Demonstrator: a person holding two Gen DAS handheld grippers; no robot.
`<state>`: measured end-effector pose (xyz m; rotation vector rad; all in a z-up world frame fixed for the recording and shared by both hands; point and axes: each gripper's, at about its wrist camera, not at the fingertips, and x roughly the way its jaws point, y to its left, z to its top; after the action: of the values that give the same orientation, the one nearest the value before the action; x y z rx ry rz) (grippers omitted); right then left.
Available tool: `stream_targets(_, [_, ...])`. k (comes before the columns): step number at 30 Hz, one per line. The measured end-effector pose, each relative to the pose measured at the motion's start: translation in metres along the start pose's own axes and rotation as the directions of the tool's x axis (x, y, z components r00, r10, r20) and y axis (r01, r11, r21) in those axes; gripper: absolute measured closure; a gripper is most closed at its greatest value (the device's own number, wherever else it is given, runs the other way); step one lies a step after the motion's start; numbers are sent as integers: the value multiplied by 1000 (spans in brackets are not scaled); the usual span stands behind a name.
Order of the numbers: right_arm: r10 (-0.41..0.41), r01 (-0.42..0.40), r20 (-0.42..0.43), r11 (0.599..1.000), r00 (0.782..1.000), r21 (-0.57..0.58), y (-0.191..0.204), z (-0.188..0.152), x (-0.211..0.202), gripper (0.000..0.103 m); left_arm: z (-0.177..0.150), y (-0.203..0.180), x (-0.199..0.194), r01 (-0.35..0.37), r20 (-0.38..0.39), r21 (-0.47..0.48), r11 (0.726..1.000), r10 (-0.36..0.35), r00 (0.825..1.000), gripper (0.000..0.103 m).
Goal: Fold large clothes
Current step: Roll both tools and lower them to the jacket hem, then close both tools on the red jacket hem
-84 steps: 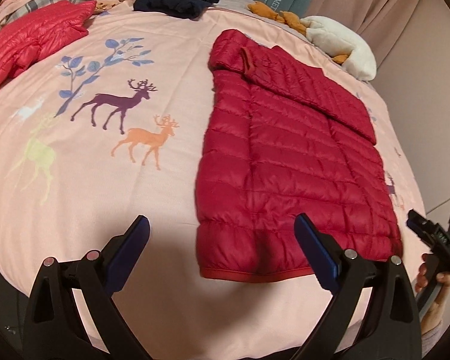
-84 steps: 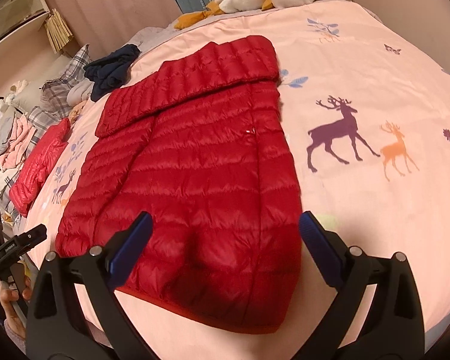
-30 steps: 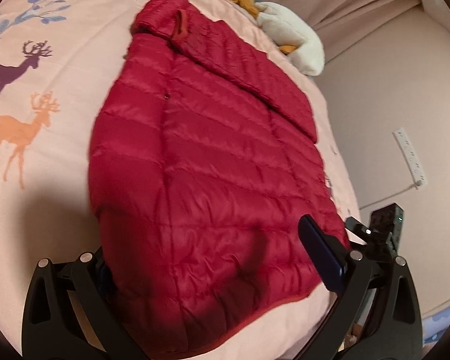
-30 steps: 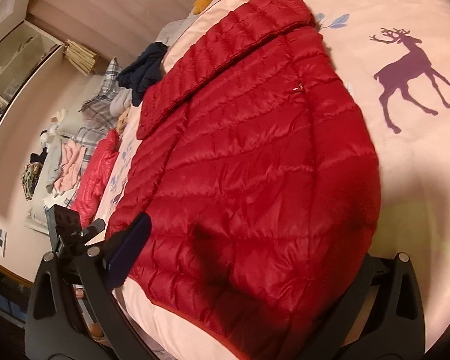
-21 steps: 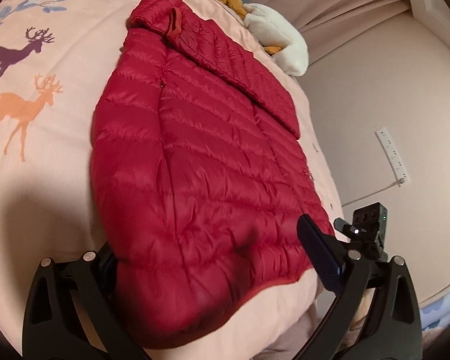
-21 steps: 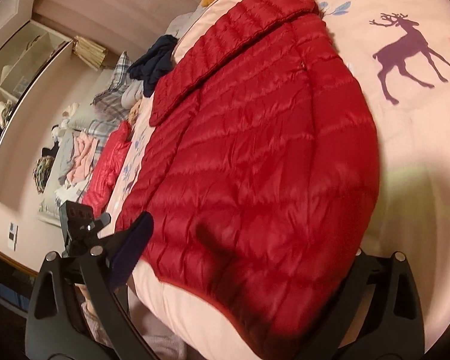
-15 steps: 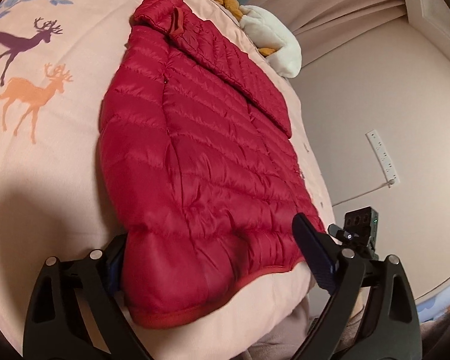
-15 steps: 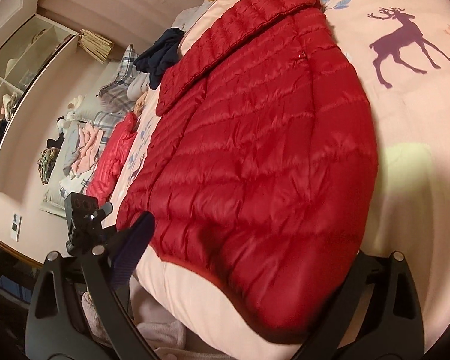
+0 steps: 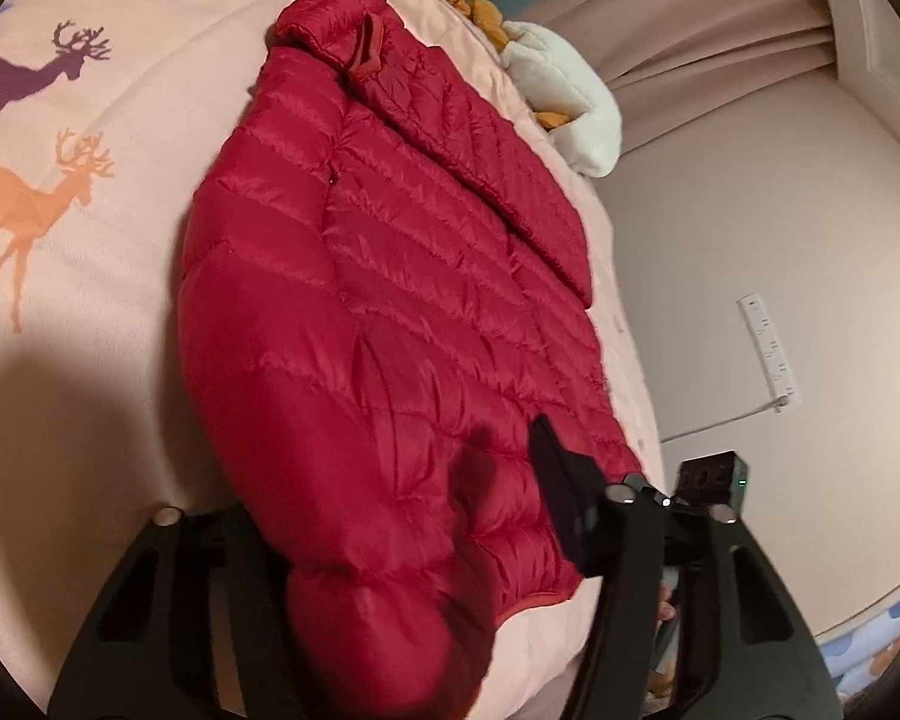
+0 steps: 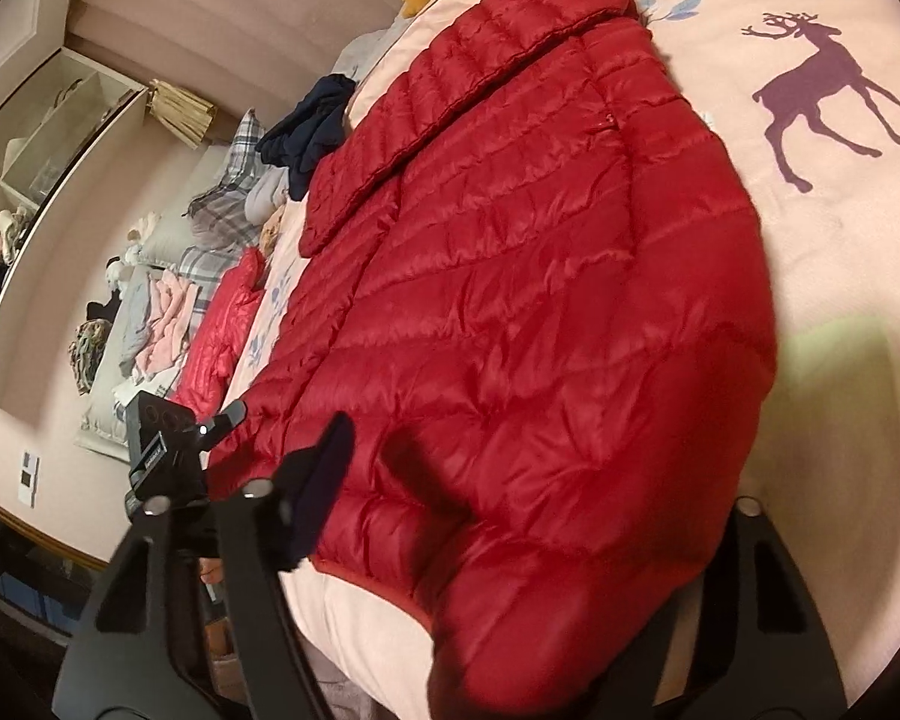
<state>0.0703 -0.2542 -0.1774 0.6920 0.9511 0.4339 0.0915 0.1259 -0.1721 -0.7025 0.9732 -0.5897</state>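
Observation:
A red puffer jacket [image 9: 402, 276] lies flat on a pink bedspread [image 9: 90, 300] printed with deer, its hem toward me. My left gripper [image 9: 390, 546] is at the hem's left corner; its jaws are closing, with the bunched hem filling the gap and the left finger hidden under the fabric. My right gripper [image 10: 534, 516] is at the other hem corner [image 10: 510, 600], jaws also closing on puffed fabric, and its right finger is covered. Each view shows the other gripper beside the bed: the right gripper [image 9: 711, 480] and the left gripper [image 10: 162, 438].
A white and orange plush toy [image 9: 570, 90] lies by the jacket's collar. Along the bed's far side lie a navy garment [image 10: 306, 132], plaid cloth [image 10: 222, 204] and a second red jacket [image 10: 228, 324]. A power strip [image 9: 768, 354] hangs on the wall past the bed edge.
Both pairs of jaws have narrowed from wide open onto the hem corners. The hem has bunched up and lifted a little off the bed's near edge.

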Motion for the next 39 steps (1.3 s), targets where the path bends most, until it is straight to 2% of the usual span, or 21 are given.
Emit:
stream_targets(4, [-18, 17, 16, 1000, 1000, 13, -6, -2, -4, 59, 0, -7, -5, -72, 18, 32, 997, 72, 997, 68])
stream_targets(7, [-24, 24, 28, 1000, 999, 15, -8, -4, -6, 71, 1, -8, -13, -91, 39, 42, 995, 89, 995, 77])
stream_targets(10, [-32, 33, 47, 999, 998, -10, -3, -4, -8, 80, 2, -14, -16, -111, 53, 72, 991, 108, 993, 81])
stream_targets(13, [-26, 29, 74, 999, 997, -36, 3, -3, -13, 84, 3, -27, -16, -138, 73, 114, 984, 130, 989, 84])
stream_targets(20, [6, 6, 124, 995, 992, -95, 18, 0, -25, 87, 0, -52, -22, -184, 115, 202, 962, 164, 980, 85])
stream_targets(27, [47, -29, 144, 992, 988, -127, 25, -1, -33, 88, -3, -66, -24, -205, 135, 244, 948, 176, 975, 85])
stream_targets(33, [93, -71, 162, 988, 982, -136, 26, 8, -41, 89, -3, -76, -27, -197, 138, 266, 944, 165, 977, 85])
stream_targets(39, [155, -132, 204, 984, 967, -119, 21, 14, -60, 89, -5, -91, -30, -174, 134, 311, 934, 138, 981, 85])
